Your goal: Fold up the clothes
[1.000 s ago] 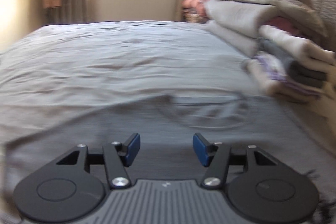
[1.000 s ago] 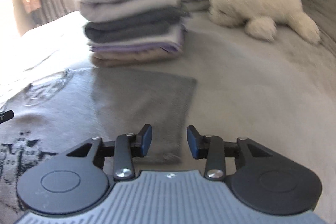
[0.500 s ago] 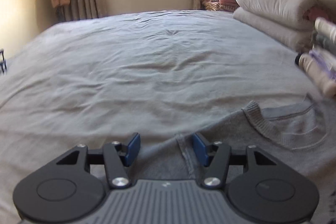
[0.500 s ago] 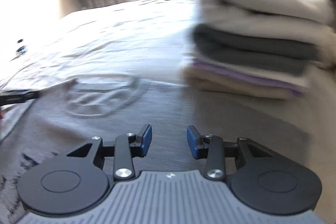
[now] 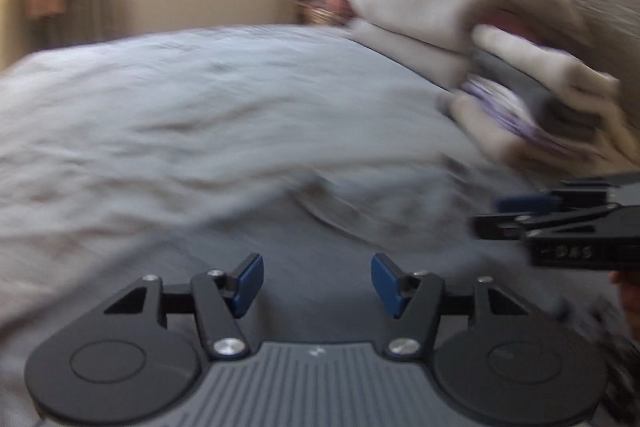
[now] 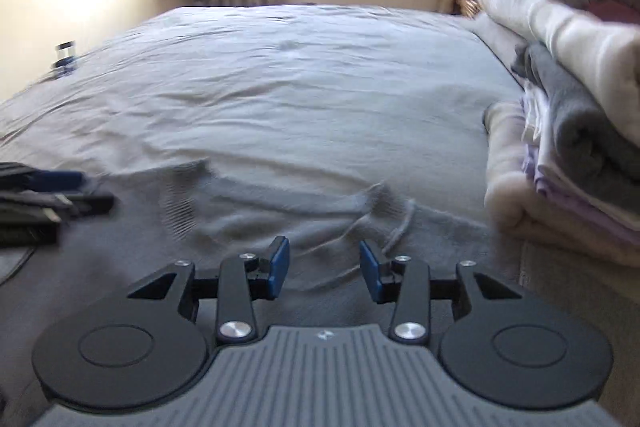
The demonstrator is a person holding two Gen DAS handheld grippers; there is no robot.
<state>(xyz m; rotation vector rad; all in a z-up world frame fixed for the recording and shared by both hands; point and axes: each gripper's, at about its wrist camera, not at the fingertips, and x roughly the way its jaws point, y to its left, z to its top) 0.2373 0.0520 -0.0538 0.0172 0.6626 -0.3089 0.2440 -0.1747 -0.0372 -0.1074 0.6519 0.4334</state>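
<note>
Left gripper [image 5: 317, 285], jaws spread and empty, above a grey garment [image 5: 320, 227] lying flat on the grey bed sheet [image 5: 180, 107]. Right gripper [image 6: 324, 269], jaws likewise parted and grasping nothing, over the garment's ribbed neckline [image 6: 392, 211]. At far right, a stack of folded clothes [image 6: 568, 155] rests on the bed.
</note>
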